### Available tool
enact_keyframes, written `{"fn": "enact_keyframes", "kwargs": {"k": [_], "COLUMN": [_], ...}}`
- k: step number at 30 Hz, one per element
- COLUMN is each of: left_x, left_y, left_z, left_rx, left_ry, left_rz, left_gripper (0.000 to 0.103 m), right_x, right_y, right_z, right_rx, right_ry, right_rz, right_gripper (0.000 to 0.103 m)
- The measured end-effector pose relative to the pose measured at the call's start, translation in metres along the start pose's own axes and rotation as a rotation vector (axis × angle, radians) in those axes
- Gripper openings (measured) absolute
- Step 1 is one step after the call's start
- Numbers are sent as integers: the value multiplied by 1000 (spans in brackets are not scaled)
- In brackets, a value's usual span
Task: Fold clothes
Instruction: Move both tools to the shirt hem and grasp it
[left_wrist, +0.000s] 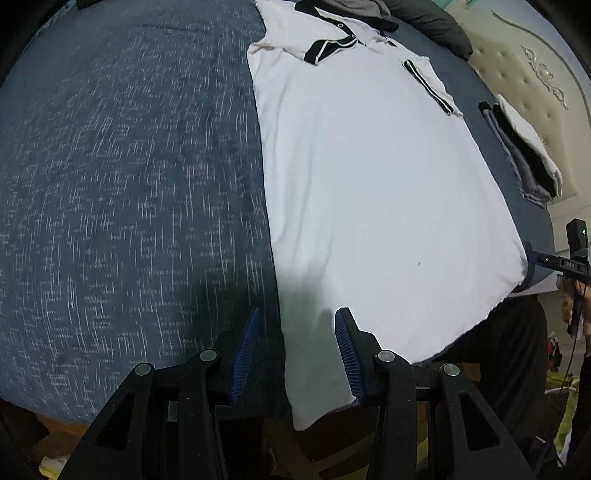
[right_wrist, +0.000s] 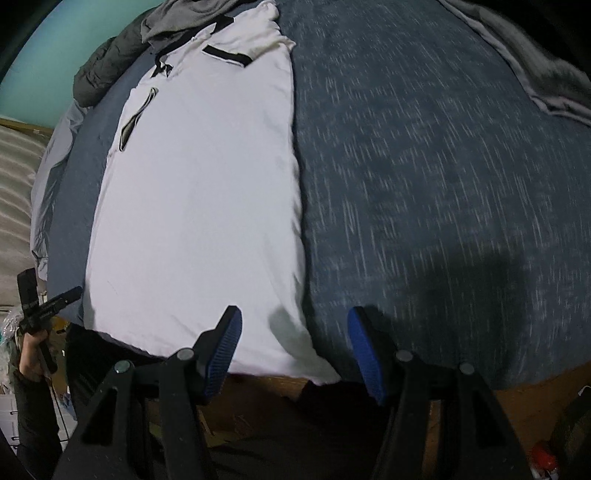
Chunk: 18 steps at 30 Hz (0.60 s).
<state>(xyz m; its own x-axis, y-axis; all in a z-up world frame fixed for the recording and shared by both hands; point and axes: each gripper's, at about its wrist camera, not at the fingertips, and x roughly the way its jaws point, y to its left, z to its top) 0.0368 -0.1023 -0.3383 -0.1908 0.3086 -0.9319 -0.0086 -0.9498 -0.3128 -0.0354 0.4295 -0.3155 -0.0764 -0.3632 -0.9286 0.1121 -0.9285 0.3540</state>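
Both grippers, left gripper (left_wrist: 297, 354) and right gripper (right_wrist: 295, 350), hang released over the near hem corners of the white polo shirt (left_wrist: 369, 184), flat on the bed (left_wrist: 129, 184). I'd pinch both corners evenly.

Dark blue flecked bedspread (left_wrist: 129, 184); tufted cream headboard (left_wrist: 517, 85); teal wall (right_wrist: 55, 55); wooden floor (right_wrist: 517, 406).

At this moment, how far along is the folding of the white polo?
Done: both sleeves of the white polo shirt are folded inward, leaving a long strip on the blue bedspread; a folded stack sits near the headboard. In hand: the left gripper and right gripper hang open over the two hem corners, not gripping. Left: grasping the hem and folding it toward the collar.
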Motion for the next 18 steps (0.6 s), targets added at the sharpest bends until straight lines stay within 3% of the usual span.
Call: {"fn": "enact_keyframes", "kwargs": {"k": [13, 18], "left_x": [9, 11], "left_y": [3, 7], "left_z": [-23, -29], "left_rx": [4, -5], "left_ry": [56, 66], "left_rz": [-20, -43], "left_gripper": [46, 46], "right_x": [7, 9], "right_y": [-5, -7], "right_z": [-25, -30], "right_rx": [-24, -31], "right_ry": [24, 36], "right_rz": [-16, -6], "right_gripper": [60, 51]}}
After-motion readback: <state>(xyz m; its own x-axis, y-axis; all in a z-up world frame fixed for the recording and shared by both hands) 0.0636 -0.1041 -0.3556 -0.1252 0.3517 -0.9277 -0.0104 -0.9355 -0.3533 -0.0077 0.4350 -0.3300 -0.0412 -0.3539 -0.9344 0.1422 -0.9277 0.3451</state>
